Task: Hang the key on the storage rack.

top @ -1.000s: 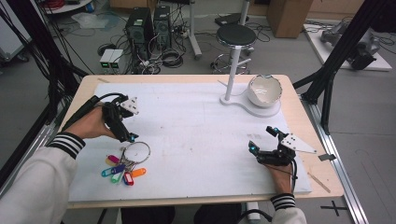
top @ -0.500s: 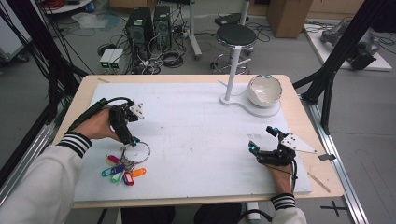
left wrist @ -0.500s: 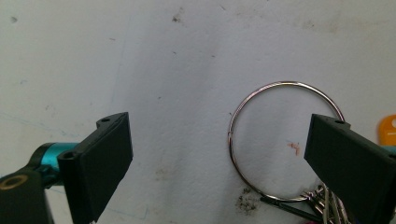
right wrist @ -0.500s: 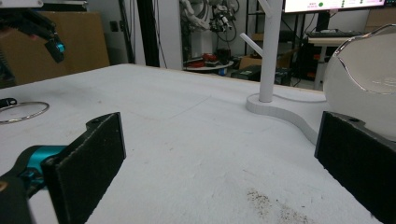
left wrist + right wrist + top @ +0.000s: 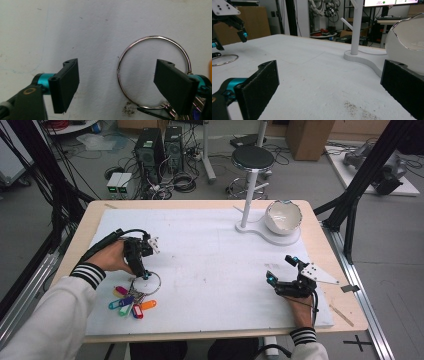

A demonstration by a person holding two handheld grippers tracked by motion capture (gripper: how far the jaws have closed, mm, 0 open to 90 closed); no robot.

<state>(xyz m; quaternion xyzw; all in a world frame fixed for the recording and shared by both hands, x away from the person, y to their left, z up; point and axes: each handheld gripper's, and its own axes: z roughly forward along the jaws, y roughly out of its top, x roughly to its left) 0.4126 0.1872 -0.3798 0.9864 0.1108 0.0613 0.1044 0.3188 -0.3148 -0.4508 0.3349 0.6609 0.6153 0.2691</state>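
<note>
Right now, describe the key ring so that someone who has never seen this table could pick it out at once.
On the white mat covering the wooden table, look to its near left part, just below the left gripper. There lies the key ring, a thin bare metal hoop flat on the mat. Unlike the bright plastic tags fanned out from it toward the table's near edge, it is silvery, round and open in the middle.

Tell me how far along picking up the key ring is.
Done: the left gripper is down over the large silver metal ring, whose wire sits between its open fingers, which have just been closing. Left: gripping and lifting. The right gripper rests open.
</note>
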